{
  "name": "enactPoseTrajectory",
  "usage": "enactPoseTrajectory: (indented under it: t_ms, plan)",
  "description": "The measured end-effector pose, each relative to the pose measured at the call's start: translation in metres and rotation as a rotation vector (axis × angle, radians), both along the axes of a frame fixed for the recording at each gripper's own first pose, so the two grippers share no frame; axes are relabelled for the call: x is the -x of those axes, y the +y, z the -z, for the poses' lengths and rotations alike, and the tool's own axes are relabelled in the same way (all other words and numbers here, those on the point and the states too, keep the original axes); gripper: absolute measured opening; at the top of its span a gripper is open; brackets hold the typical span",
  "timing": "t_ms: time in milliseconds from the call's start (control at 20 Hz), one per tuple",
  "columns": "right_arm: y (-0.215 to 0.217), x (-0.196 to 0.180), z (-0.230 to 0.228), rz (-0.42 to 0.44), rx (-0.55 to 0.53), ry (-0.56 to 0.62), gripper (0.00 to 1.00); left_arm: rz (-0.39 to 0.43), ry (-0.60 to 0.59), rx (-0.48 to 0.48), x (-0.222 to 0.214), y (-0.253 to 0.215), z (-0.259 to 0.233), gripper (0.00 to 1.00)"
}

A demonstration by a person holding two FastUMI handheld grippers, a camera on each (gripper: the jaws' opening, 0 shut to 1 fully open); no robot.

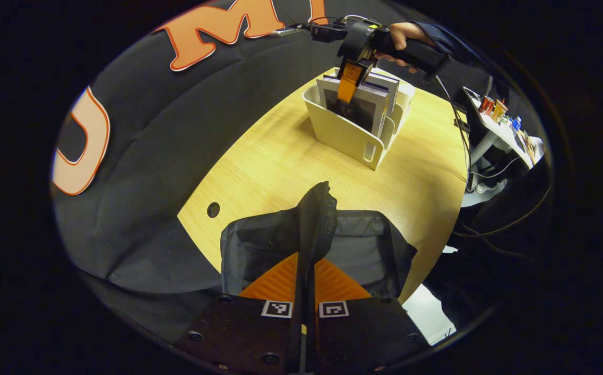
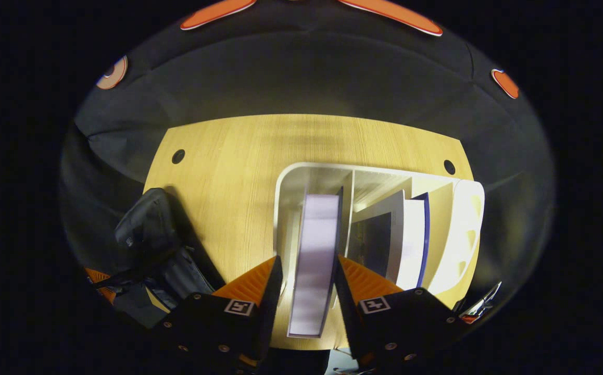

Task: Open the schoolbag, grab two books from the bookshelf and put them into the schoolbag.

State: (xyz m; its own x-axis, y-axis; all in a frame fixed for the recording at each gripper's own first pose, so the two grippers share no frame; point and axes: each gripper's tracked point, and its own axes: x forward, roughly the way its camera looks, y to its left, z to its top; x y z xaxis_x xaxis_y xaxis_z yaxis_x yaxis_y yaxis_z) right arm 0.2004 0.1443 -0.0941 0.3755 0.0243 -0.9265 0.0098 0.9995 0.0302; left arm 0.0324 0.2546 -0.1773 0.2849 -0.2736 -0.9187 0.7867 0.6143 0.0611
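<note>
With the schoolbag [image 1: 312,245] judged already opened, its zippered flap is pinched by the closed left gripper [image 1: 304,291], while farther off the first book [image 2: 314,260], still in the white bookshelf [image 2: 468,234], is clamped by the right gripper [image 2: 309,291]; neither book is bagged.

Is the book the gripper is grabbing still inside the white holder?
Yes, still in. The book stands upright in the white holder, with the right gripper straddling its top edge.
</note>
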Motion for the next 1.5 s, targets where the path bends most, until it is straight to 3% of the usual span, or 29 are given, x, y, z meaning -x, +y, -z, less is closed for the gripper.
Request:
enactPoseTrajectory:
  t_ms: [200,450,500,550,900,1150,1300,1500]
  plan:
    - [-0.002,0.006,-0.003,0.063,-0.018,0.046,0.36,-0.016,0.013,0.011,0.002,0.000,0.004,0.05]
    - [-0.012,0.038,-0.037,0.053,-0.055,-0.028,0.30,-0.035,0.027,0.027,0.007,-0.003,0.006,0.05]
    - [-0.014,0.046,-0.047,0.048,-0.068,-0.057,0.24,-0.038,0.028,0.029,0.008,-0.003,0.005,0.05]
    - [-0.016,0.055,-0.056,0.040,-0.083,-0.083,0.30,-0.043,0.028,0.030,0.009,-0.004,0.005,0.05]
    - [-0.019,0.132,-0.101,0.047,-0.239,-0.172,0.29,-0.102,0.057,0.079,0.018,-0.009,0.017,0.05]
    - [-0.008,0.169,-0.126,0.005,-0.341,-0.246,0.29,-0.123,0.044,0.086,0.018,-0.009,0.016,0.05]
    - [0.020,0.184,-0.119,-0.034,-0.417,-0.254,0.28,-0.141,0.035,0.104,0.018,-0.013,0.014,0.05]
    - [0.065,0.193,-0.073,-0.059,-0.544,-0.195,0.28,-0.182,-0.017,0.148,0.012,-0.016,0.009,0.05]
